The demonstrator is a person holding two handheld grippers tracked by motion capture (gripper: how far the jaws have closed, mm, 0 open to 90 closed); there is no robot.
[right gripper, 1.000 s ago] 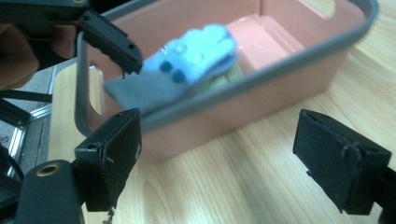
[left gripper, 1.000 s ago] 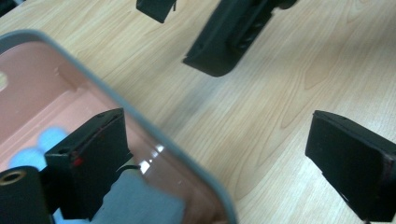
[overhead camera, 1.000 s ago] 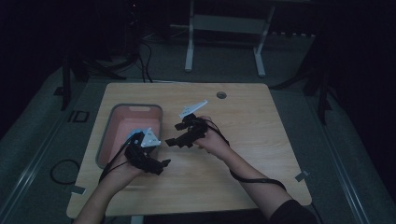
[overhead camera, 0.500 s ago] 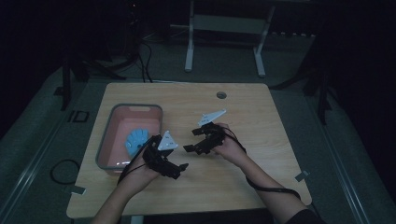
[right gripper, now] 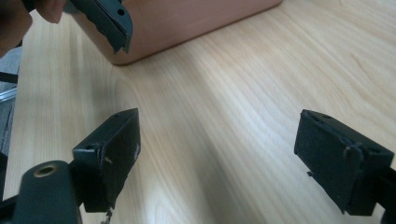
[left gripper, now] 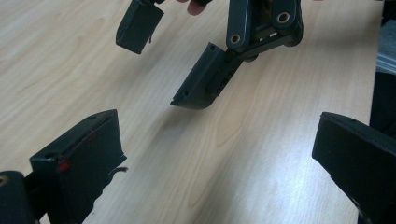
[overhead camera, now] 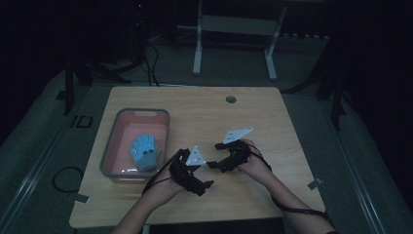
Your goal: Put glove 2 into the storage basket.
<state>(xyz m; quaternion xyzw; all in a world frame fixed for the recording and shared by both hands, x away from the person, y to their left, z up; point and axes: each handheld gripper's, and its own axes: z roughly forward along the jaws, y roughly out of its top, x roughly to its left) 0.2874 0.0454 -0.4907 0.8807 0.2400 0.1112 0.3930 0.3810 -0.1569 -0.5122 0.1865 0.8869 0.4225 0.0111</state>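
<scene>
Both hands have pulled back from the bin to mid-surface, left gripper and right gripper with jaws spread, empty. Inside the bin lies the blue glove (probably soft, light); pinch its cuff.

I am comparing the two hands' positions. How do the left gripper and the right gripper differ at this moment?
The left gripper sits nearer the pink tub; the right gripper is farther from it. The left gripper lies closer to the person's table edge; the right gripper is farther in. Both are open, empty, above bare wood.
</scene>
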